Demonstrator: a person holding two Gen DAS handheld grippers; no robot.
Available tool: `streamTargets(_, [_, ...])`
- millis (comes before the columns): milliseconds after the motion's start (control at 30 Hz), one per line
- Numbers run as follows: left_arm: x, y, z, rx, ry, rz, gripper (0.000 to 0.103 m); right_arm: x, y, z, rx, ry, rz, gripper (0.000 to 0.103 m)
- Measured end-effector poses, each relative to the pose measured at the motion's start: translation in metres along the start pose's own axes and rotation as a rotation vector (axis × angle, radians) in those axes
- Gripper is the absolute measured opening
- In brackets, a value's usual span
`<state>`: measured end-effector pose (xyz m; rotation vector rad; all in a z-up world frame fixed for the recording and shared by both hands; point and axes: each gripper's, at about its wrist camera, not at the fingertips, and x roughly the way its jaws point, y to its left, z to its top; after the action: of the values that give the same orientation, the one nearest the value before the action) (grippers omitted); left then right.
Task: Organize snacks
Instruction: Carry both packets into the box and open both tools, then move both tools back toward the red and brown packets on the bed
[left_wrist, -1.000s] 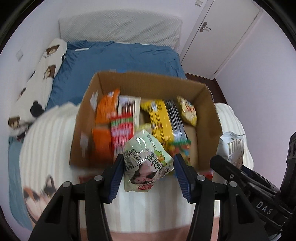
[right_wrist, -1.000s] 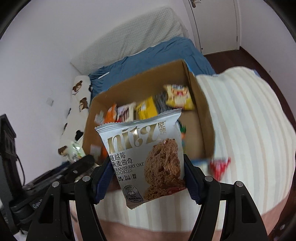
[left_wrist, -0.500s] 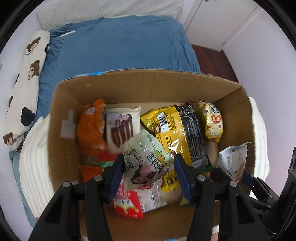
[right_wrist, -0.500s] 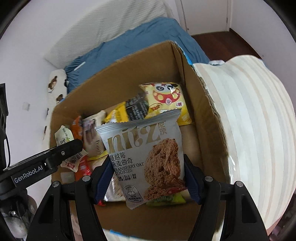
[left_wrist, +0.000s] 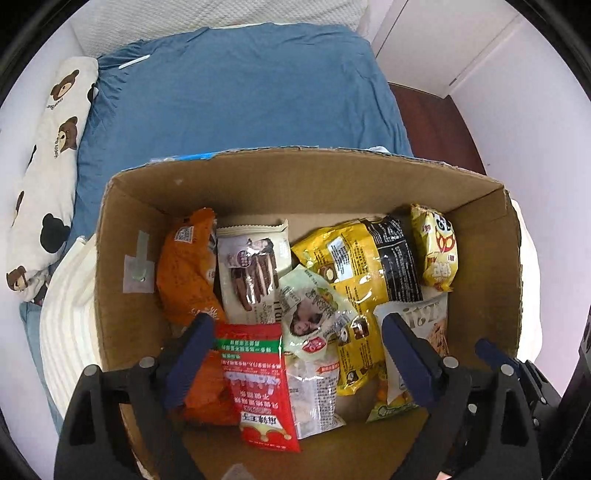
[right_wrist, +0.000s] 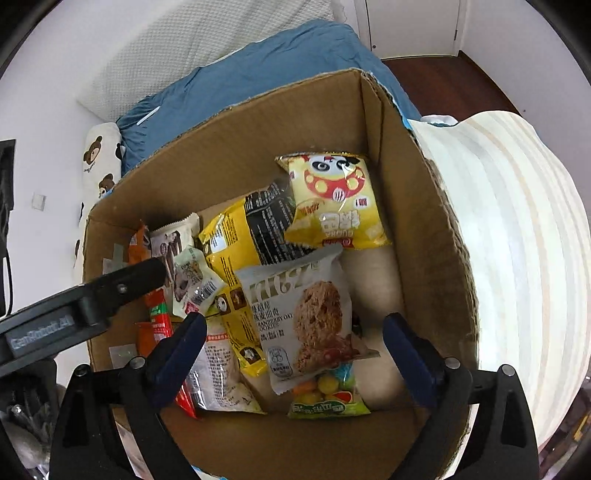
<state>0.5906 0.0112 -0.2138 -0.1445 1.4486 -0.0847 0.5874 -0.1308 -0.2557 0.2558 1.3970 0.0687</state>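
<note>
Snacks in soft, crinkly packets fill the cardboard box (left_wrist: 258, 184), which sits on a striped blanket (right_wrist: 517, 221) at the foot of a bed with a blue sheet (left_wrist: 240, 92). The left hand-held gripper (left_wrist: 297, 354) hangs over the box with its jaws spread wide; they have just been opening, and the pale green packet (left_wrist: 314, 317) lies loose below them on the heap, touched by neither pad. The right hand-held gripper (right_wrist: 293, 350) is likewise wide apart after just opening, and the cranberry oat cookie packet (right_wrist: 306, 314) rests free on the pile between its jaws, gripped by nothing. These packets look light, air-puffed and slippery; I judge they will buckle under a pinch, and the cookies and crisps inside would likely crush, so a gentle hold on a crimped end seam or across a flat middle seems best. In the left wrist view, an orange bag (left_wrist: 188, 266) lies at 9 o'clock of the green packet, a red packet (left_wrist: 258, 376) at 7 o'clock, a large yellow-and-black bag (left_wrist: 365, 266) at 2 o'clock, and a small yellow panda packet (left_wrist: 436, 247) beyond it against the wall. A bag of coloured sweets (right_wrist: 325, 395) peeks out at 6 o'clock of the cookie packet. The tall box walls and the two grippers working close together are the main things in the way.
</note>
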Motion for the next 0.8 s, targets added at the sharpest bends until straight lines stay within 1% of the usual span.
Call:
streamTargets(133, [-0.011, -0.002, -0.013, -0.001, -0.024, -0.017, 0.093, -0.005, 0.001, -0.008, -0.023, -0.011, -0.008, 0.098])
streamTargets(233, [-0.028, -0.004, -0.023, 0.006, -0.080, -0.014, 0.093, -0.013, 0.003, -0.017, -0.044, -0.023, -0.013, 0.098])
streamTargets(333, [-0.049, -0.006, -0.041, 0.011, -0.158, 0.019, 0.093, -0.026, 0.007, -0.027, -0.077, -0.052, -0.025, 0.098])
streamTargets(433, [-0.068, -0.003, -0.059, 0.018, -0.227, 0.050, 0.093, -0.042, 0.013, -0.038, -0.126, -0.099, -0.059, 0.098])
streamTargets(533, [-0.081, 0.000, -0.075, 0.012, -0.271, 0.053, 0.093, -0.061, 0.016, -0.051, -0.155, -0.145, -0.080, 0.098])
streamTargets(600, [-0.094, 0.001, -0.091, 0.011, -0.307, 0.059, 0.093, -0.075, 0.015, -0.059, -0.162, -0.168, -0.081, 0.098])
streamTargets(733, [-0.115, -0.001, -0.121, 0.022, -0.383, 0.086, 0.093, -0.103, 0.012, -0.081, -0.174, -0.245, -0.103, 0.098])
streamTargets(800, [-0.124, -0.002, -0.133, 0.024, -0.409, 0.096, 0.093, -0.114, 0.011, -0.093, -0.178, -0.271, -0.107, 0.098])
